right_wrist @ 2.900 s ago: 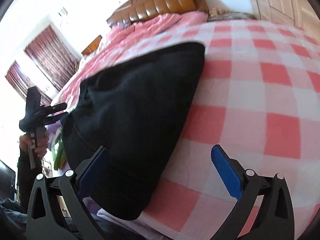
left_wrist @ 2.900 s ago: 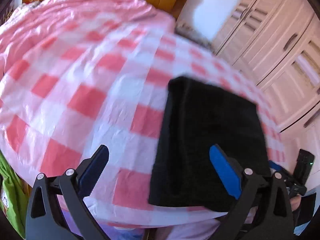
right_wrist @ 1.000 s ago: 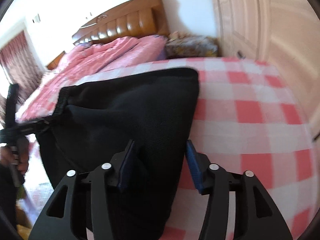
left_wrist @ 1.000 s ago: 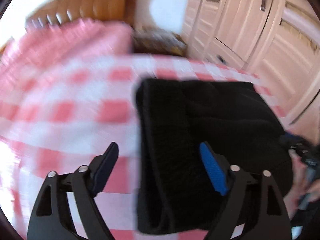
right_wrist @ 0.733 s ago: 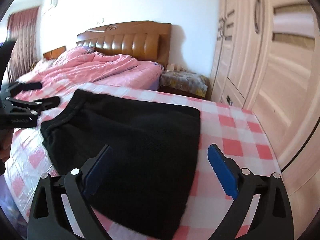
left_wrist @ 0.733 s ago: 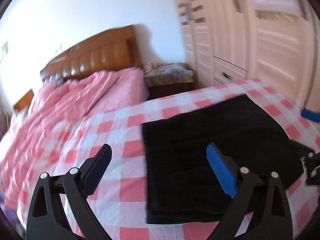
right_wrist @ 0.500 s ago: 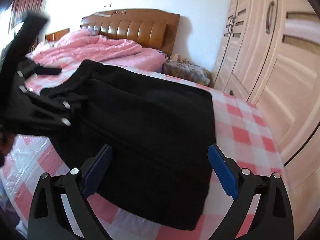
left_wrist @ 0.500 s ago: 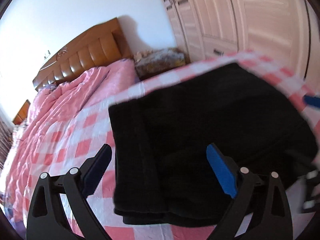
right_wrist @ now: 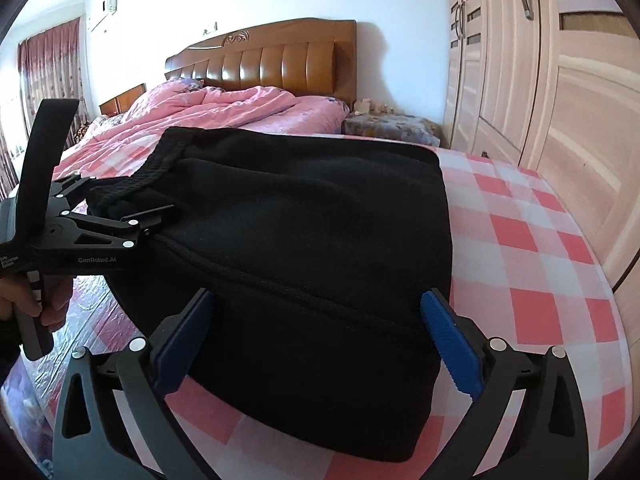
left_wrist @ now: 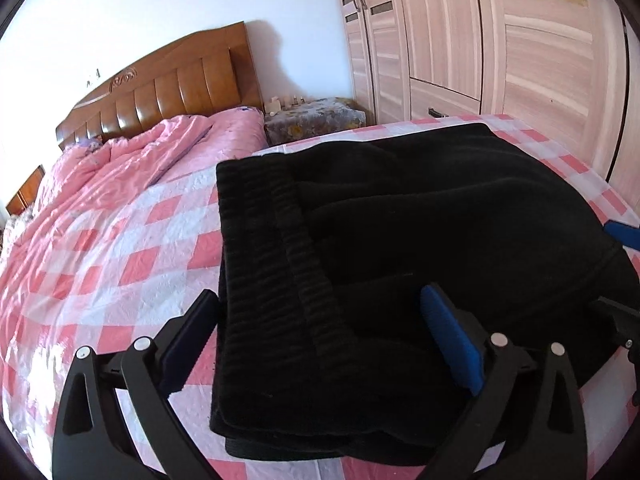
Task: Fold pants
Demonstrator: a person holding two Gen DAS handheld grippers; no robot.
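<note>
The black pants [left_wrist: 400, 248] lie folded in a thick rectangle on the pink-and-white checked bedspread [left_wrist: 120, 248], ribbed waistband at the left edge. My left gripper [left_wrist: 320, 336] is open, its fingers astride the near waistband end. In the right wrist view the pants [right_wrist: 312, 248] fill the middle; my right gripper [right_wrist: 316, 332] is open astride their near right end. The left gripper also shows there [right_wrist: 152, 220], low against the waistband corner.
A wooden headboard [right_wrist: 264, 64] and a rumpled pink quilt [right_wrist: 208, 108] lie at the far end. A nightstand [left_wrist: 316, 120] stands beside the bed. Wardrobe doors [right_wrist: 540, 80] line the right side. The bed edge runs just below both grippers.
Both grippers have dropped closer to the pants and now straddle their near edge. The right gripper was narrow a second ago and has opened wide. The pants stay folded in place.
</note>
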